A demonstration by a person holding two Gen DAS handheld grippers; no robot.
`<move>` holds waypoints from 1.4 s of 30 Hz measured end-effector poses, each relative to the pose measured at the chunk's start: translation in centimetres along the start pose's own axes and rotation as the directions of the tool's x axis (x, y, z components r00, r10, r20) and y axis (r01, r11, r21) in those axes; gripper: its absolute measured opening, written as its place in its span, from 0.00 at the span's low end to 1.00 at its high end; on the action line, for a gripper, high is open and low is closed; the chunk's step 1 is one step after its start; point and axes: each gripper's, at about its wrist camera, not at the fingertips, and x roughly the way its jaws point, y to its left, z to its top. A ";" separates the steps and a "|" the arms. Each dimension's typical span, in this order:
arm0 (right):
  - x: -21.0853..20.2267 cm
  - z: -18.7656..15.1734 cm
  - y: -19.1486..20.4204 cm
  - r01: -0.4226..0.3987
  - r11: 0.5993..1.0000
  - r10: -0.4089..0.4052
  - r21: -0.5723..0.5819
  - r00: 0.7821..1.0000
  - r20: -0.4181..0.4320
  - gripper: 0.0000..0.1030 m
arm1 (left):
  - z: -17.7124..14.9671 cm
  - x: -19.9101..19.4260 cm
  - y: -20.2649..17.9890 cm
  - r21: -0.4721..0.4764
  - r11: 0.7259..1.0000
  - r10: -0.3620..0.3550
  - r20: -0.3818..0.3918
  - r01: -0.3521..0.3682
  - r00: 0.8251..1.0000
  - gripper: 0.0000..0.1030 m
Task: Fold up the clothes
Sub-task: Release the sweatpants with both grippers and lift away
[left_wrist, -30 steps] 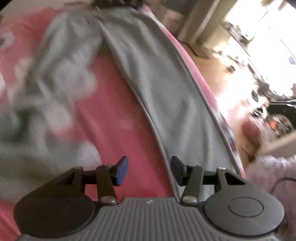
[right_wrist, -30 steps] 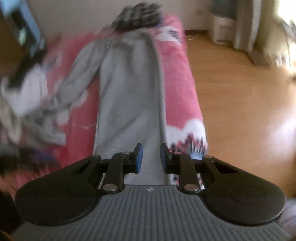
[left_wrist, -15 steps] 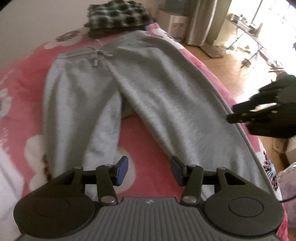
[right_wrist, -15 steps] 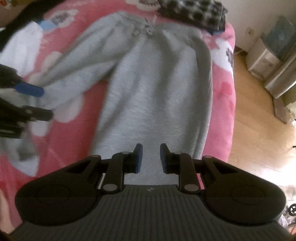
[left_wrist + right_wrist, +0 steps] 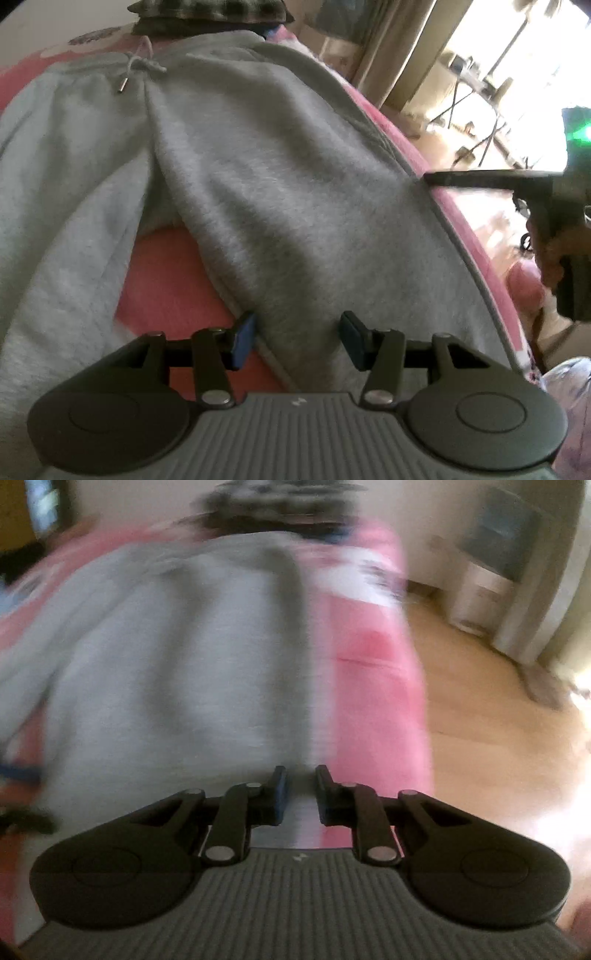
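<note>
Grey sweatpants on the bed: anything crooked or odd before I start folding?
The grey sweatpants are not flat: the legs splay apart, baring a wedge of pink bedspread, and the drawstring lies loose. Nothing looks damaged.

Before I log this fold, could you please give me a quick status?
Left gripper open over inner edge of grey fleece sweatpants. Right gripper closing, nothing gripped yet. Sweatpants flat on pink bedspread. Nothing in the way.
</note>
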 end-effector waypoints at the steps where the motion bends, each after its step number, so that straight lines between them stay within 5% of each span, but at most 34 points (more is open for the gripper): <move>1: -0.4 0.6 -1.4 -0.012 0.996 0.010 0.083 0.999 0.033 0.13 | -0.1 -0.1 0.2 -0.002 1.000 -0.010 0.011 0.010 1.000 0.51; 5: -0.3 4.2 -0.5 -0.169 0.979 0.150 0.111 0.975 0.167 0.13 | -0.4 -0.2 1.1 -0.031 0.999 -0.035 0.034 0.036 0.999 0.50; 9: 4.8 8.7 4.6 -0.285 0.958 0.278 0.030 0.950 0.141 0.13 | -0.6 -0.2 1.0 -0.005 1.000 -0.008 0.044 0.008 0.999 0.50; 12: 9.5 11.3 5.9 -0.174 0.985 0.173 -0.002 0.978 0.119 0.13 | -0.9 -0.4 1.0 0.002 1.000 0.022 0.058 -0.022 0.998 0.50; 14: 10.4 12.3 2.9 -0.127 0.972 0.091 0.195 0.978 0.186 0.10 | -1.1 -0.8 1.2 -0.011 0.999 0.032 0.069 -0.032 0.997 0.50; 16: 10.5 12.4 -0.3 -0.142 0.895 0.036 0.424 0.968 0.249 0.13 | -1.2 -1.7 1.6 -0.037 0.998 0.052 0.066 -0.050 0.996 0.50; 19: 9.2 9.8 -3.9 -0.302 0.643 0.049 0.704 0.933 0.355 0.14 | -1.1 -3.5 2.1 -0.067 0.993 0.100 0.055 -0.096 0.993 0.50; 21: 8.0 7.4 -3.6 -0.385 0.574 0.077 0.723 0.904 0.420 0.14 | -0.7 -5.3 2.3 -0.081 0.987 0.145 0.051 -0.140 0.988 0.50; 23: 7.4 6.5 -1.7 -0.430 0.613 0.129 0.663 0.882 0.453 0.14 | -0.4 -7.1 2.4 -0.091 0.980 0.183 0.041 -0.179 0.982 0.50; 26: 8.3 7.3 1.4 -0.497 0.693 0.345 0.522 0.864 0.366 0.14 | -0.6 -9.5 2.4 -0.085 0.975 0.209 0.005 -0.208 0.978 0.50; 31: 12.8 10.2 0.7 -0.414 0.740 0.346 0.531 0.910 0.228 0.00 | -1.5 -10.7 1.9 -0.074 0.983 0.173 0.060 -0.169 0.983 0.50; 36: 8.6 12.1 -4.4 -0.241 0.768 0.027 0.594 0.938 0.346 0.07 | -3.4 -9.9 3.1 -0.078 0.996 0.053 0.163 -0.040 0.985 0.50; 38: 4.8 9.6 -5.8 -0.256 0.725 0.006 0.639 0.931 0.366 0.07 | -4.2 -10.5 3.6 -0.058 0.998 0.011 0.168 -0.002 0.986 0.49; 42: -7.0 2.0 -6.3 -0.205 0.731 -0.064 0.651 0.929 0.364 0.07 | -4.9 -12.1 3.8 -0.029 0.991 -0.125 0.201 0.134 0.972 0.49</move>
